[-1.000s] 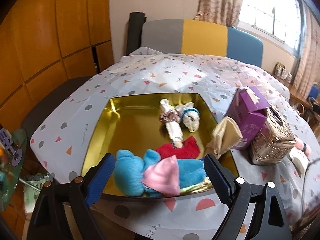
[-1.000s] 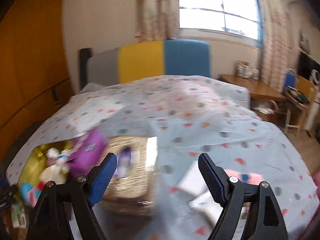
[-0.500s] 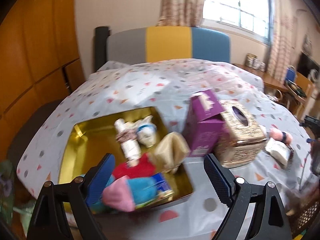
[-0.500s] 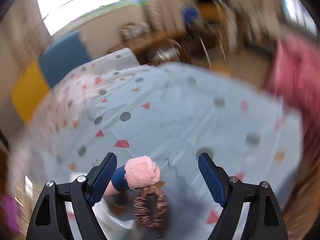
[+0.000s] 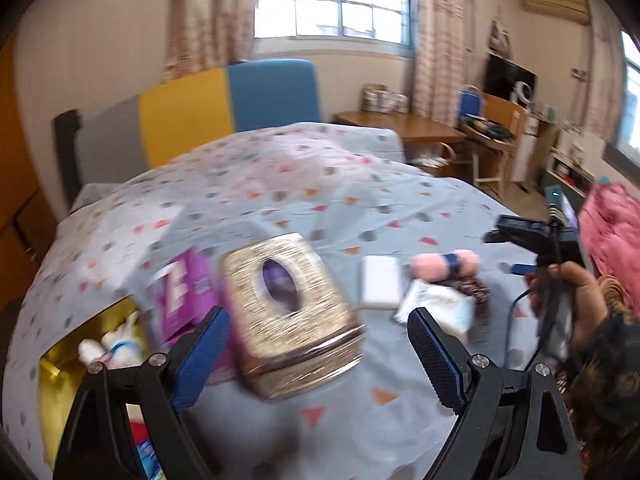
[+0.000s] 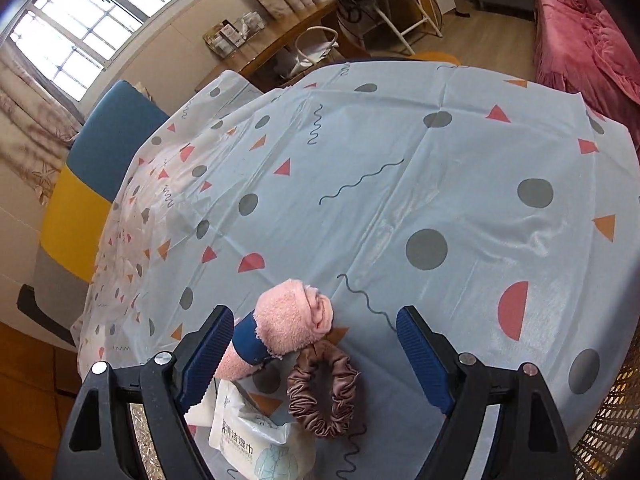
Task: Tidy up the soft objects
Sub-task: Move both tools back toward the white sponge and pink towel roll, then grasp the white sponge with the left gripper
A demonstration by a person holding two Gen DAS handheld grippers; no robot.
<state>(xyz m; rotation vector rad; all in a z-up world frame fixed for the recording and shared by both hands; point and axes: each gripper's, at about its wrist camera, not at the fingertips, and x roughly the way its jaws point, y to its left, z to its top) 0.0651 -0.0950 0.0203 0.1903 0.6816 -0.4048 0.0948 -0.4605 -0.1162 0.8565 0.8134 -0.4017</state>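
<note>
While the right gripper hung over the patterned tablecloth with its tongs spread wide and pinching nothing, the rolled pink towel lay between the fingers, nearer the left one, its dark blue band at about nine o'clock of the roll. A mauve satin scrunchie touched the roll at five o'clock, and a pack of wet wipes sat at seven o'clock, partly under the left finger.

The towel looked light, plush and compressible; it should yield under the pads rather than slip, and the banded middle seemed the firmest place to pinch, since the free end might unroll. The scrunchie looked slick and floppy, best taken across one side of its ring.

The left gripper was likewise spread and empty, above a gold tissue box, with a purple carton at nine o'clock and the gold tray of plush toys beyond that.
</note>
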